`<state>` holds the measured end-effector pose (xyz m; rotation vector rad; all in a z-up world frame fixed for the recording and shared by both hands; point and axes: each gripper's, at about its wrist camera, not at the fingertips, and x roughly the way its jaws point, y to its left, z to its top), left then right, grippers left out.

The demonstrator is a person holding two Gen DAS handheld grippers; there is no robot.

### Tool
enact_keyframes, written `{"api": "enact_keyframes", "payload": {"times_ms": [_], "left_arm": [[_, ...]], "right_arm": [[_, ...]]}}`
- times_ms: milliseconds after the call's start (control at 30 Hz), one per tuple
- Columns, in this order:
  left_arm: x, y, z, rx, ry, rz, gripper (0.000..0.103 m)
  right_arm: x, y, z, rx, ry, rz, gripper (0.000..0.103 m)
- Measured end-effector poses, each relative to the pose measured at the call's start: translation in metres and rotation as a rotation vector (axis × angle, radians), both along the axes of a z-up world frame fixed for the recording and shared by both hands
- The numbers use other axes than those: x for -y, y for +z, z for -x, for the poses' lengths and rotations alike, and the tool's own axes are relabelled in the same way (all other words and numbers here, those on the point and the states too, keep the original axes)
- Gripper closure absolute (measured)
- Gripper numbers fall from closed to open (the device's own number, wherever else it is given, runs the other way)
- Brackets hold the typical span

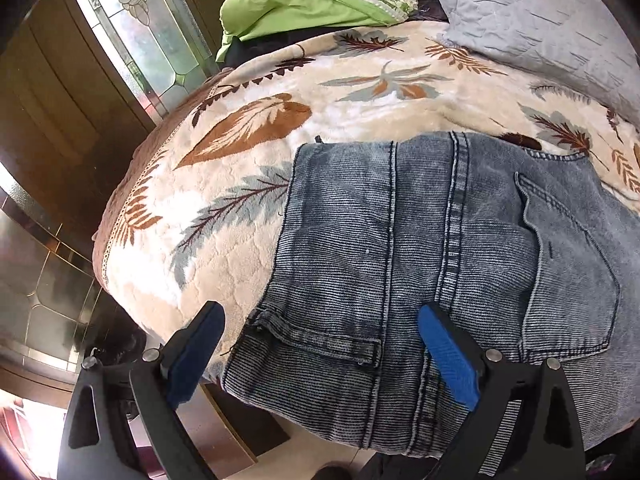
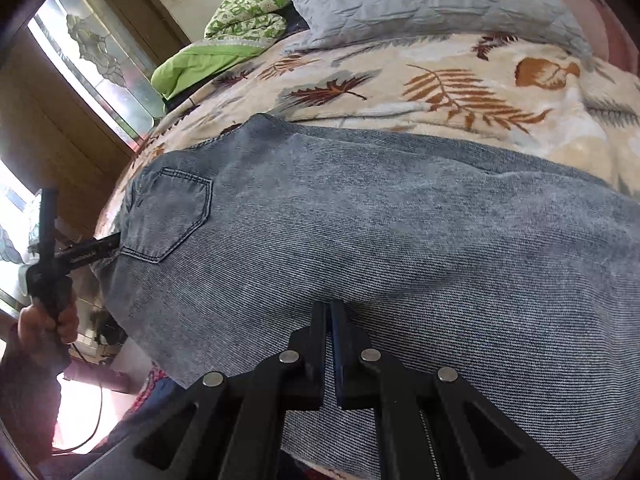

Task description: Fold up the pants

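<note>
We see the pants (image 1: 420,240), a pair of faded blue-grey jeans, lying on a fleece blanket (image 1: 248,184) printed with brown and grey leaves, which covers the bed. In the left wrist view the waistband end faces us: a belt loop (image 1: 320,342) sits just beside the near edge, a stitched centre seam runs away from the camera, and a back pocket (image 1: 572,264) lies to the right of it. The left gripper (image 1: 320,354) hovers at this waistband edge with its two blue-padded fingers (image 1: 448,360) spread wide apart, holding no fabric; the denim edge lies between them. In the right wrist view the leg portion of the pants stretches across the bed, with the same back pocket visible at the far left. The right gripper (image 2: 331,344) has its fingers pressed together over the near edge of the denim; we cannot tell whether cloth is pinched between them. At the head of the bed lie a grey quilted pillow (image 2: 432,0) and a green quilt (image 1: 320,8), well apart from the pants.
</note>
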<state>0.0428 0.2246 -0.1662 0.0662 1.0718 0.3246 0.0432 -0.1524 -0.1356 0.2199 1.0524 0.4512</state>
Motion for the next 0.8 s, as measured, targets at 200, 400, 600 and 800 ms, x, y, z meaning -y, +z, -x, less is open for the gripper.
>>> {"api": "enact_keyframes", "payload": {"times_ms": [200,400,600,800], "left_arm": [[0.03,0.043,0.01,0.12,-0.063,-0.019,0.006],[0.107,0.063,0.012,0.153,-0.284,0.023,0.006],[0.177,0.042,0.008,0.056,-0.43,0.07,0.006],[0.224,0.021,0.005,-0.035,-0.526,0.063,0.006]], "right_arm": [[0.059,0.013,0.002,0.017,-0.145,-0.156,0.097],[0.145,0.025,0.021,0.084,-0.433,-0.263,0.098],[0.193,0.04,0.039,0.16,-0.608,-0.325,0.098],[0.202,0.04,0.042,0.171,-0.619,-0.364,0.098]]}}
